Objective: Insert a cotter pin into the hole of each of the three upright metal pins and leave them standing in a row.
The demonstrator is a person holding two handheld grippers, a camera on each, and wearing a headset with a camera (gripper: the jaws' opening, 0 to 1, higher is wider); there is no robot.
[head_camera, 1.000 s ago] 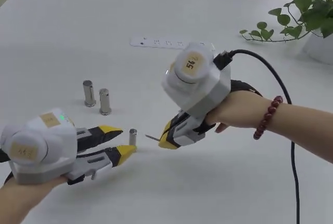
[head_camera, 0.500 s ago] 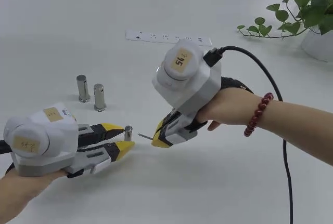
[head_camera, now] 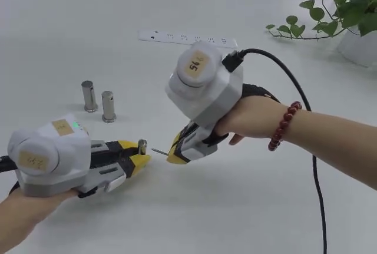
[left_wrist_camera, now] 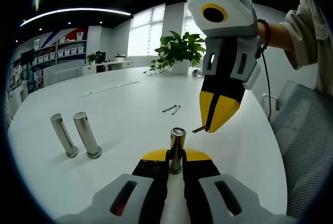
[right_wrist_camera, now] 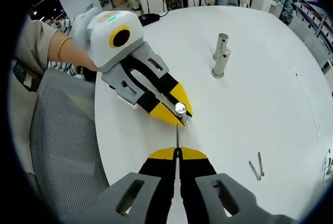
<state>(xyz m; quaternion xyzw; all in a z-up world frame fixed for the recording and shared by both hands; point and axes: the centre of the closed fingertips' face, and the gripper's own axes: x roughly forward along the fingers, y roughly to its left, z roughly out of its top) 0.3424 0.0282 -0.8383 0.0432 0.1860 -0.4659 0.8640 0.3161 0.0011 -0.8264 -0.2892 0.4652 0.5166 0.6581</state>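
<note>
Broadly, working over a wide white table (head_camera: 70, 18), matte and evenly lit. At its far side, a white power strip (head_camera: 182, 38) lying flat; at the far right, a leafy plant (head_camera: 347, 6) in a pale pot. Beyond, in the left gripper view, an office with bright windows and ceiling lights; in the right gripper view, a mesh chair (right_wrist_camera: 57, 130) beside the table's edge.

Plenty of bare surface near and right of the work. Far left of the grippers, two free pins (head_camera: 88, 96) upright, just beside each other, well apart from both sets of jaws. Past the right gripper (left_wrist_camera: 210, 125) in the left gripper view, two spare cotter pins (left_wrist_camera: 169, 108) lying flat together. Behind that gripper, a black cable (head_camera: 294, 83) looping toward the near right.

At near left, left gripper (head_camera: 141, 155) clamped on the third pin (head_camera: 142, 146), jaws closed about its lower part, pin upright, top above the yellow tips. At centre, right gripper pinched shut on a cotter pin (head_camera: 159, 151), thin end pointing left at the pin's upper part; touching or just short, cannot tell.

Against a second ago: left jaws then spread either side of the pin, now closed on it; cotter pin tip then clearly apart, now right at it.
</note>
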